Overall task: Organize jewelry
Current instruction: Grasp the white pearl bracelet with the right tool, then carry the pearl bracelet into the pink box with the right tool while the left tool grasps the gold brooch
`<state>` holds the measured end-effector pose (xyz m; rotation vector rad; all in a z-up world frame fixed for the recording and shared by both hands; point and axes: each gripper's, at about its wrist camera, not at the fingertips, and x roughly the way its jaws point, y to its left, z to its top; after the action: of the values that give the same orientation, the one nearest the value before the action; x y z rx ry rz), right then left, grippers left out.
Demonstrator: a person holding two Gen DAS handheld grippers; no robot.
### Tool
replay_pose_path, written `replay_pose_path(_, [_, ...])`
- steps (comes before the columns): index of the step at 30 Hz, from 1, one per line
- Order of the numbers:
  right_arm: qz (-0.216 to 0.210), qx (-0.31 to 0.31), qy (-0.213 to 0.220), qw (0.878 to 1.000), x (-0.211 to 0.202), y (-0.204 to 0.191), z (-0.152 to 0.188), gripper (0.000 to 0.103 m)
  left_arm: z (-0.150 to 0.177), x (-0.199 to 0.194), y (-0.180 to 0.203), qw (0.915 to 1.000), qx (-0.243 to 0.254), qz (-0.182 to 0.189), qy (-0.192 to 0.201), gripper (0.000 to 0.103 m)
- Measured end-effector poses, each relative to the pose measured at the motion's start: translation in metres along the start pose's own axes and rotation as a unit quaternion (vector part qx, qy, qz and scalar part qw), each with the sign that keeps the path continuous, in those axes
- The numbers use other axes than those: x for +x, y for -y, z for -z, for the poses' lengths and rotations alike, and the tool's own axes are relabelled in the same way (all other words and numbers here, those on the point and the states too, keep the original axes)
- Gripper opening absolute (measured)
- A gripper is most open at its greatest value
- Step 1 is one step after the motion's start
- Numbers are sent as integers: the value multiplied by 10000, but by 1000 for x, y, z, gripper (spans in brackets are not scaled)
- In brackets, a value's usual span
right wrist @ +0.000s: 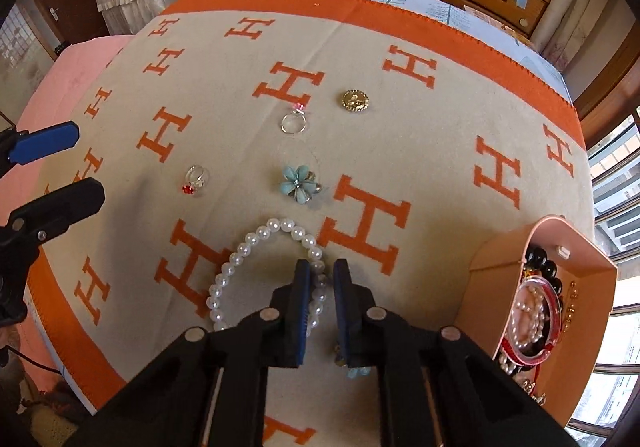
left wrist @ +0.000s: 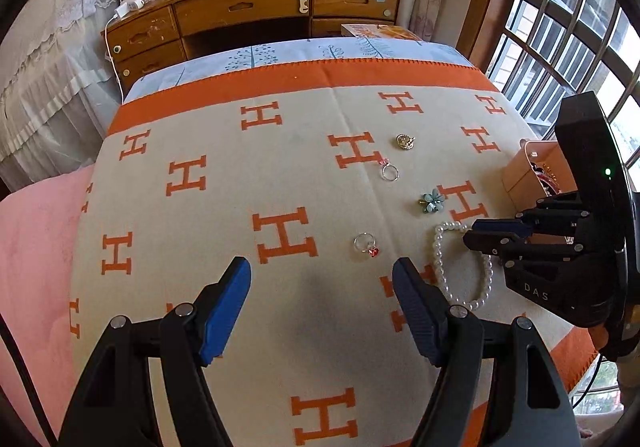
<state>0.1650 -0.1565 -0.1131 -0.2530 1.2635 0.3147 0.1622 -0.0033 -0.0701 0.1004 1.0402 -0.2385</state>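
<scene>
Five loose pieces on the H-patterned blanket (right wrist: 440,127): pearl bracelet (right wrist: 256,243) lowest in frame, long axis slanting from upper centre to lower left, its right side hidden behind the right gripper (right wrist: 322,279), fingers narrowly apart, grip on beads impossible to tell. Left gripper (left wrist: 322,275) spread wide, holding nothing. Peach box (right wrist: 492,271) at right edge, crammed with bracelets, partly cut off.

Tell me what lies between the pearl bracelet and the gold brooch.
In the right wrist view, the blue flower brooch lies between the pearl bracelet and the gold brooch. The pink-stone ring sits just left of that line; the rest is bare blanket.
</scene>
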Motion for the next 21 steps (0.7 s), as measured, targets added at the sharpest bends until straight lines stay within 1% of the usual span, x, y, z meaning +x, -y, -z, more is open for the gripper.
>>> replay_pose_path(4, [-96,109,54,9999,-1,5,1,7,-15,2,5,9998,174,-16,27,72])
replay_pose_path(7, [-232,364,174,9989,-8,15,1,7,-27,5,7,9997,225,37,1,72])
replay_pose_path(10, [-408,543,478,9965,-28,23,3,7,-40,9,9,9998,211,54,-29,72])
replay_pose_path(15, [-549,647,1067,9907,-71,34,7,7,-67,22,24,9996,274,89,-61,71])
replay_pose_path(21, [-637,886,1593,9812,-109,56,11,7,-97,57,49,9995,153,188,-225,71])
